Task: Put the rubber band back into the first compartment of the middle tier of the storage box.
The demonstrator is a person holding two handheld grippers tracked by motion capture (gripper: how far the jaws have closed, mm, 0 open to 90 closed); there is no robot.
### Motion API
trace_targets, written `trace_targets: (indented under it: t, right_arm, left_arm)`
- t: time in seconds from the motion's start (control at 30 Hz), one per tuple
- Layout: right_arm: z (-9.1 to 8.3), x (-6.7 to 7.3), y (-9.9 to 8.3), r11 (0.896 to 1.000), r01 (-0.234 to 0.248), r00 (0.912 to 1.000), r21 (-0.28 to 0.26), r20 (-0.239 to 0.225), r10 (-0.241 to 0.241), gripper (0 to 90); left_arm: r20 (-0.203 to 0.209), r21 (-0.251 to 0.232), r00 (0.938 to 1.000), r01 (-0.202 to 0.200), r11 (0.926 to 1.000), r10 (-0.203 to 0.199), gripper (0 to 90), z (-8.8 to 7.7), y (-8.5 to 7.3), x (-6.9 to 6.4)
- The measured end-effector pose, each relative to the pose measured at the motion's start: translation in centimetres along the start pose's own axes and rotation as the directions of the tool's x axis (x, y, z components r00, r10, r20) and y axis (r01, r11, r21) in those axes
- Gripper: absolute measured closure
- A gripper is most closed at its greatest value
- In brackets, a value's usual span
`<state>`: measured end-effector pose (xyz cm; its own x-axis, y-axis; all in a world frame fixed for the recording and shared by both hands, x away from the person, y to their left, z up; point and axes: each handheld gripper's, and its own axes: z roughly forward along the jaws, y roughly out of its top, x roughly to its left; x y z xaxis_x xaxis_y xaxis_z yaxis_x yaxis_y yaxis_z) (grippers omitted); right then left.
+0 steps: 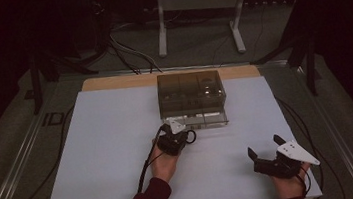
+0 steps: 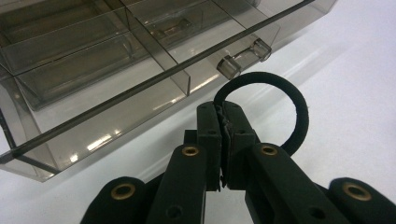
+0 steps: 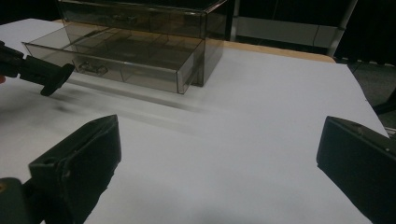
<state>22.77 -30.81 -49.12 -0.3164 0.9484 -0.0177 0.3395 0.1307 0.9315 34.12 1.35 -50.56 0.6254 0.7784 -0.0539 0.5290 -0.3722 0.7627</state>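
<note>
Left tongs pinch black hair tie just before open drawer of smoky plastic organizer. Right tongs spread wide, empty, above white worktop.

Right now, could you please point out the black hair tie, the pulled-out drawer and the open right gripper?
hair tie (image 2: 299,109): left gripper view, right side of its loop.
drawer (image 3: 140,77): right gripper view, its clear front wall.
right gripper (image 1: 266,150): high view, midway between its spread jaw tips.
</note>
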Motion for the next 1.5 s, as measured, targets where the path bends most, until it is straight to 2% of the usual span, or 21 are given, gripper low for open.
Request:
trace_targets:
  t: [1.5]
  right_arm:
    - [0.1,0.1,0.0,1.000,0.004,1.0000,0.004,-0.004,-0.004,0.4]
  left_arm:
    - [0.019,-0.062,0.9998,0.005,0.9980,-0.004,88.7,-1.8,1.9,0.0]
